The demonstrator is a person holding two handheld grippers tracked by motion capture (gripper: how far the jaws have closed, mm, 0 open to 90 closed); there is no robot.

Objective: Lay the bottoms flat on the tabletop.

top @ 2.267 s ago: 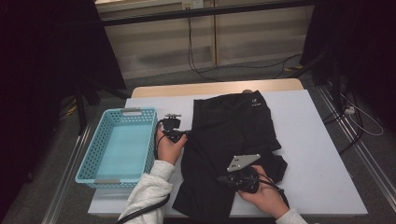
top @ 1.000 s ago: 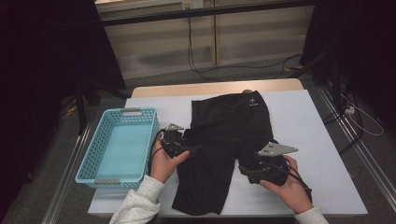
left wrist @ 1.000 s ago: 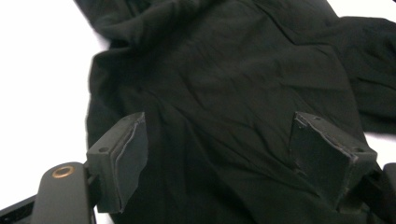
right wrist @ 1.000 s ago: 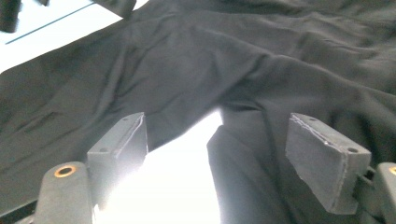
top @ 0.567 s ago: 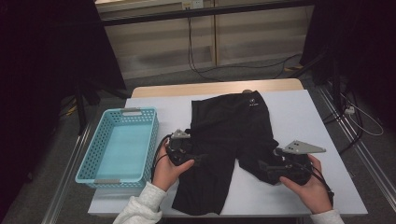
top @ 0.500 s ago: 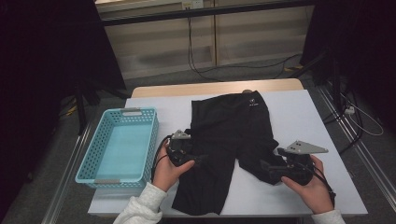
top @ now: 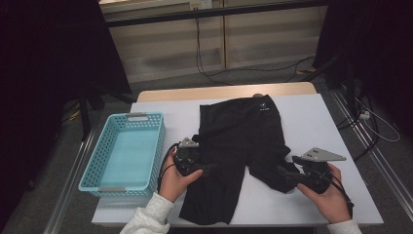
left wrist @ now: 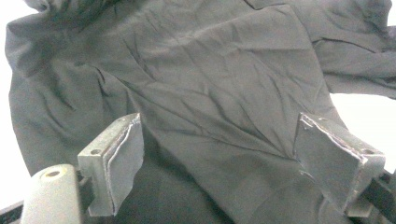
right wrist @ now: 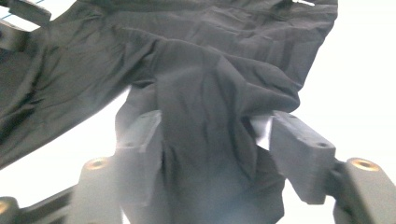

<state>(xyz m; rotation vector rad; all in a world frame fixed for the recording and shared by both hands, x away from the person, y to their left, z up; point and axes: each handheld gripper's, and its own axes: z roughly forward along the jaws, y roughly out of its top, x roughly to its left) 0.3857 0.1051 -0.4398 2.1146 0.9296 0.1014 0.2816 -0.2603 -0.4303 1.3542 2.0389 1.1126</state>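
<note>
My right gripper point(right wrist: 212, 140) has just been closing its jaws around the bunched leg end of the black shorts point(top: 243, 141), cloth between them but one pad not yet touching; my left gripper point(left wrist: 229, 158) hangs wide open over the other leg. If the right closes on too thin a fold, I think the hem could slip free when I pull. I can't tell how many layers lie between the right jaws.

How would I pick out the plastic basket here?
Start at the white table. At its left edge, beside the black shorts, sits the basket. It is light blue with perforated walls, the one coloured thing there.
</note>
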